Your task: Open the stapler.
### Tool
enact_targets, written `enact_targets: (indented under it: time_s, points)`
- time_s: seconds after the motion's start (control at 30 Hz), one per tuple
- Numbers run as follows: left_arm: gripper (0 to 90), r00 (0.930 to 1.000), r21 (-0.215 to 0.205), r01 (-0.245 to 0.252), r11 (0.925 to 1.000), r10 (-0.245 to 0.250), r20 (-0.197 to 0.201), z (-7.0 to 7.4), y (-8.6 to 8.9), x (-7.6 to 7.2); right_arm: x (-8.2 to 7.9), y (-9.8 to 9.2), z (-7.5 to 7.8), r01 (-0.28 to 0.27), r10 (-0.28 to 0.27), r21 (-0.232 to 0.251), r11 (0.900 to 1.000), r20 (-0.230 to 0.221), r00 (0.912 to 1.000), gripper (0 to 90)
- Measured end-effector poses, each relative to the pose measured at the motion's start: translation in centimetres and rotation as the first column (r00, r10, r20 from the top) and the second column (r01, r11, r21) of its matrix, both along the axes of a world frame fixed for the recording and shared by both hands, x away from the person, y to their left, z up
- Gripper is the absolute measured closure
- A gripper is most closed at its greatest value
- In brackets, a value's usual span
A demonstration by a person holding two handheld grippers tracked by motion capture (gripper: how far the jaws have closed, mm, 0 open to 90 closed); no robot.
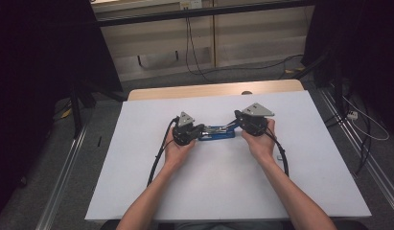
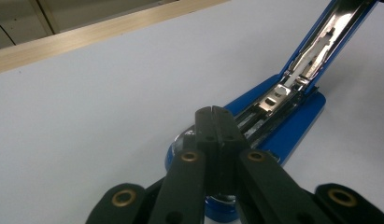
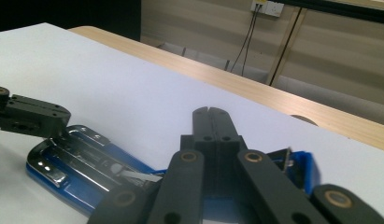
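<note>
The left gripper (image 1: 200,128) has its jaws pressed together with nothing between them, and in the left gripper view its closed tip (image 2: 213,122) bears down on the near end of the blue stapler (image 2: 278,109), over the base beside the metal plate. The right gripper (image 1: 237,116) is likewise pressed together and holds nothing; in the right gripper view its tip (image 3: 211,122) sits just above the stapler's (image 3: 82,161) far end, with the blue top arm (image 3: 299,168) close behind it. The stapler (image 1: 217,132) lies on the white desk (image 1: 223,187) between the two hands, swung open so the shiny magazine channel (image 2: 273,100) is bare and the top arm (image 2: 334,28) rises away at an angle. The step looks like working the opened stapler, one gripper pinning the base while the other moves the arm. To do it well, keep the left tip firmly on the base so the body cannot slide on the smooth desk. Push the arm with the side of the right tip in a slow arc about the hinge. Watch that closed jaws can skid off the polished metal. The wooden desk edge (image 1: 214,89) lies well behind.
</note>
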State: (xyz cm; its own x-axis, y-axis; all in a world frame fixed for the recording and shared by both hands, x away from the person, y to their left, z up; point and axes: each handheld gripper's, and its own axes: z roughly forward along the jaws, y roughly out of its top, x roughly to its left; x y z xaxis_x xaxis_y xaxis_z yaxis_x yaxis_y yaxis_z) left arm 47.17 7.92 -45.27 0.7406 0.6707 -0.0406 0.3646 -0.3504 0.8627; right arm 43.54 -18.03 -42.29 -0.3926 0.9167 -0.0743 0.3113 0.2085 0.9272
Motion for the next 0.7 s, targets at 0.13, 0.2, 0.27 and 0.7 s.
enact_targets:
  time_s: [0.13, 0.2, 0.27, 0.7]
  points:
    - [90.0, 1.0000, -0.001, -0.002, 1.0000, 0.002, 0.000, 0.0, 0.0, 0.0, -0.1, -0.7, -0.1, 0.002, -0.002, 0.011, 1.000, -0.007, 1.0000, 90.0]
    - [90.0, 1.0000, 0.001, -0.002, 1.0000, 0.002, 0.000, 0.0, 0.0, 0.0, -0.2, -0.9, -0.1, 0.004, -0.004, 0.011, 1.000, -0.008, 1.0000, 90.0]
    - [90.0, 1.0000, -0.002, 0.000, 1.0000, 0.000, 0.004, 0.0, 0.0, 0.0, -0.3, -1.0, -0.2, 0.000, 0.000, 0.017, 1.000, -0.010, 1.0000, 90.0]
    - [90.0, 1.0000, 0.002, -0.003, 1.0000, 0.003, 0.008, 0.0, 0.0, 0.0, -0.5, -1.5, -0.9, -0.019, 0.019, 0.008, 1.000, -0.048, 0.9987, 90.0]
